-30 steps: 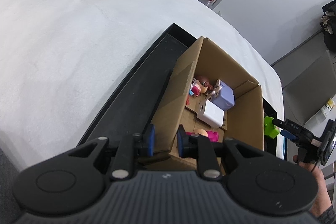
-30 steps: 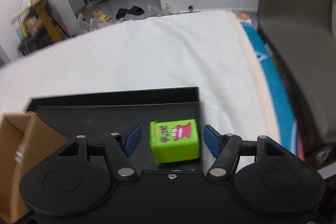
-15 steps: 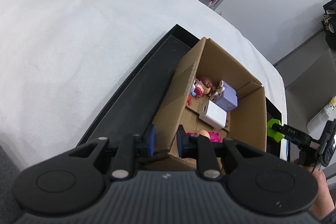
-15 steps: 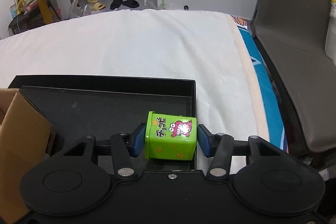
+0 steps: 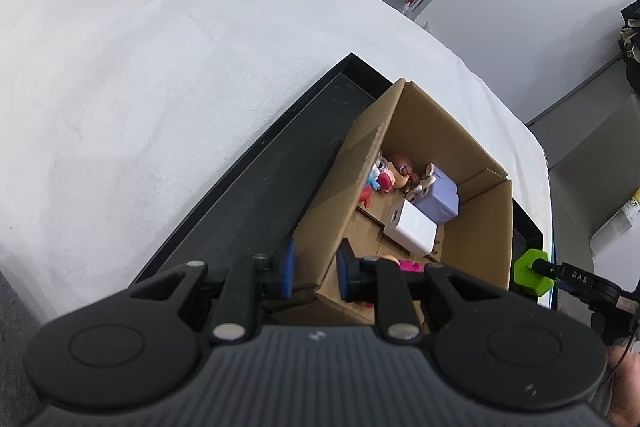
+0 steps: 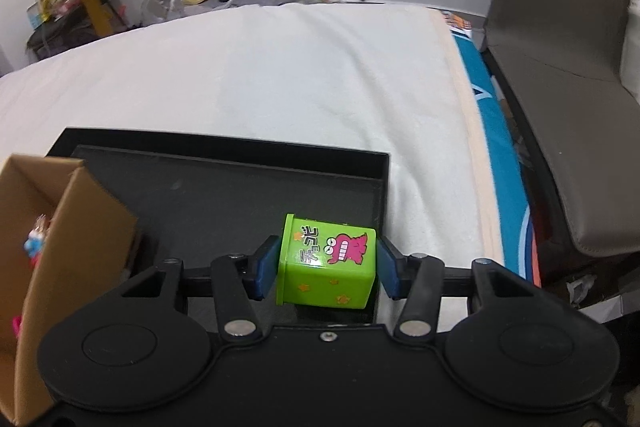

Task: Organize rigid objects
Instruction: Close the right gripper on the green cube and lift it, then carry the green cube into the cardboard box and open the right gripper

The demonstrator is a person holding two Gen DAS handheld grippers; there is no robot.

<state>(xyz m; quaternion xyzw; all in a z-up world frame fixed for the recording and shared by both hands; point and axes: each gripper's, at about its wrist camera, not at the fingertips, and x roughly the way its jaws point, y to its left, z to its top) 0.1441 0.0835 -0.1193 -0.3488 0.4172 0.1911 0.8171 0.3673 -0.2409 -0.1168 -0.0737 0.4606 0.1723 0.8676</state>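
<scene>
A green toy box [image 6: 328,261] with a pink monster sticker sits tilted between the blue pads of my right gripper [image 6: 328,267], which is shut on it just above the black tray [image 6: 224,195]. The left wrist view shows the same green box [image 5: 528,271] at the far right, beside the open cardboard box [image 5: 432,131]. My left gripper [image 5: 314,269] is shut on the near wall of that cardboard box. Inside lie a white charger [image 5: 410,229], a lilac block [image 5: 438,197] and small figurines [image 5: 390,175].
The tray rests on a white cloth [image 6: 280,67] over the table. A grey chair [image 6: 560,67] stands to the right, past the table edge. The cardboard box [image 6: 76,227] fills the tray's left part.
The right gripper's pads closed onto the green box and raised it a little, so it now tilts. The left gripper kept still on the cardboard wall.
</scene>
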